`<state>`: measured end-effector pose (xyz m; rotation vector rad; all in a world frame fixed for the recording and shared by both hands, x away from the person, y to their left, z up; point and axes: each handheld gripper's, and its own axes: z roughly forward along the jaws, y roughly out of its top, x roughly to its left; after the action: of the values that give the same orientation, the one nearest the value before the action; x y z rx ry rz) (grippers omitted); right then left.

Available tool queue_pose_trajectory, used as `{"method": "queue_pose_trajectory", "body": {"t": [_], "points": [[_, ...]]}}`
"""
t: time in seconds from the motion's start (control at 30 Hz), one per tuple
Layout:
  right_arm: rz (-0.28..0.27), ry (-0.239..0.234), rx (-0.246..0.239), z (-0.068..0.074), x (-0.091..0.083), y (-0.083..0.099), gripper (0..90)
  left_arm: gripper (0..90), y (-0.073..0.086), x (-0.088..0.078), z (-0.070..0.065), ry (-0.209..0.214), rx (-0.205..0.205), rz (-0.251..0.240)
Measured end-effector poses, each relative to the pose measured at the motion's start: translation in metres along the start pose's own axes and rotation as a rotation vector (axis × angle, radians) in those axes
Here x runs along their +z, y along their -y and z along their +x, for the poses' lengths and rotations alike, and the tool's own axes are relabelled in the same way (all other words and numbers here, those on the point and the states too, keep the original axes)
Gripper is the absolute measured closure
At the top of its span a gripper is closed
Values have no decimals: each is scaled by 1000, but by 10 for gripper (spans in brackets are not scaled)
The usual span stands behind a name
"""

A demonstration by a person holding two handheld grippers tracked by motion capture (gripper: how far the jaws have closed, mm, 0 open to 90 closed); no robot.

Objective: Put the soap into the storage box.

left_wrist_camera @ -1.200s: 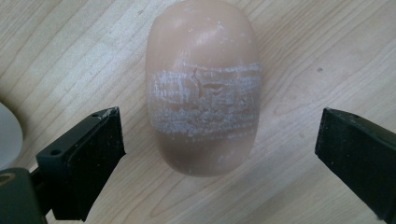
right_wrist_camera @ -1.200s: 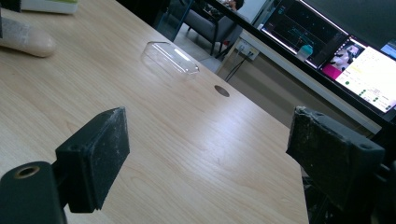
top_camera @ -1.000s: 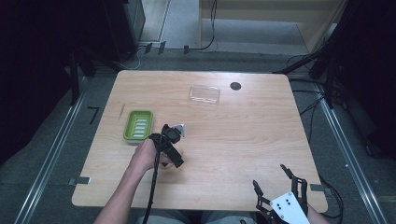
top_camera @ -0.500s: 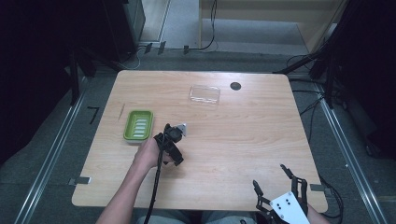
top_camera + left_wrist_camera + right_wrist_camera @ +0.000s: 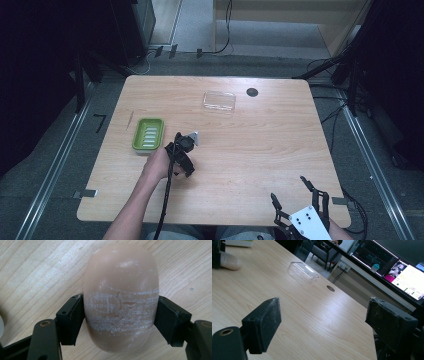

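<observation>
The wooden table (image 5: 240, 150) is the largest thing here and carries all the rest. On its left part sits a green soap dish (image 5: 148, 134) with ribs inside; nothing lies in it, so it looks to me like the place where the soap must go. Farther back, near the middle, is a clear plastic lid (image 5: 219, 101), resting flat and apart from the dish, prob. set aside so the dish stays open. A small dark hole (image 5: 252, 92) is in the table just right of the lid.

The left gripper (image 5: 186, 147) stands just right of the dish, pointing down on the table. Its jaws have just been closing, and in the left gripper view they now pinch a bar of soap (image 5: 121, 295) from both sides, pads against its scratched middle. The soap is beige, oval, and lies on the wood between the jaws, not lifted as far as I can tell. Holding it across the short width makes sense, since the long way is too wide for the jaws.

The right gripper (image 5: 299, 200) waits at the near right edge, well apart from everything, jaws spread wide w/ nothing between them. I think it is only kept out of the way.
</observation>
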<state>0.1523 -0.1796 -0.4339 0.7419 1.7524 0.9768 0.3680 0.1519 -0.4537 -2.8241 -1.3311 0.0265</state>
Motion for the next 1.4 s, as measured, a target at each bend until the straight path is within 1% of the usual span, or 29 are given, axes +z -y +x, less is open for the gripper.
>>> {"method": "queue_pose_trajectory", "body": {"t": [0.07, 0.17, 0.33, 0.57, 0.73, 0.87, 0.9, 0.97, 1.0, 1.13, 1.2, 1.23, 1.4], "points": [[-1, 1, 0, 0, 0, 0, 132, 327, 0, 0, -1, -8, -4, -5], [0, 1, 0, 0, 0, 0, 132, 328, -1, 0, -2, -18, -4, 4], [0, 1, -1, 0, 0, 0, 132, 333, -1, 0, -3, -29, -5, -1], [0, 1, 0, 0, 0, 0, 132, 335, -1, 0, -1, -25, -11, -12], [-2, 3, 0, -1, -1, 0, 132, 336, 0, -1, 0, -21, -4, -4], [-1, 2, 0, -1, 0, 0, 132, 336, 1, -4, 0, -17, 0, -13], [-1, 2, 1, -1, -1, 1, 132, 336, 2, -6, 1, -13, 4, -7], [-1, 3, 2, -1, -1, 1, 132, 336, 4, -7, 1, -17, 1, -17], [-1, 2, 1, -1, -1, 1, 132, 336, 4, -9, 2, -11, 6, -11], [-1, 3, 3, -1, -1, 1, 132, 336, 8, -13, 2, -8, 10, -21], [-3, 1, 0, 0, -1, 1, 132, 335, 10, -15, 2, 3, 14, -25], [-3, 2, -1, 0, -1, 0, 132, 336, 11, -16, 2, -2, 18, -26], [-4, 0, -2, 0, -1, 0, 132, 335, 16, -20, 5, 3, 13, -32]]}}
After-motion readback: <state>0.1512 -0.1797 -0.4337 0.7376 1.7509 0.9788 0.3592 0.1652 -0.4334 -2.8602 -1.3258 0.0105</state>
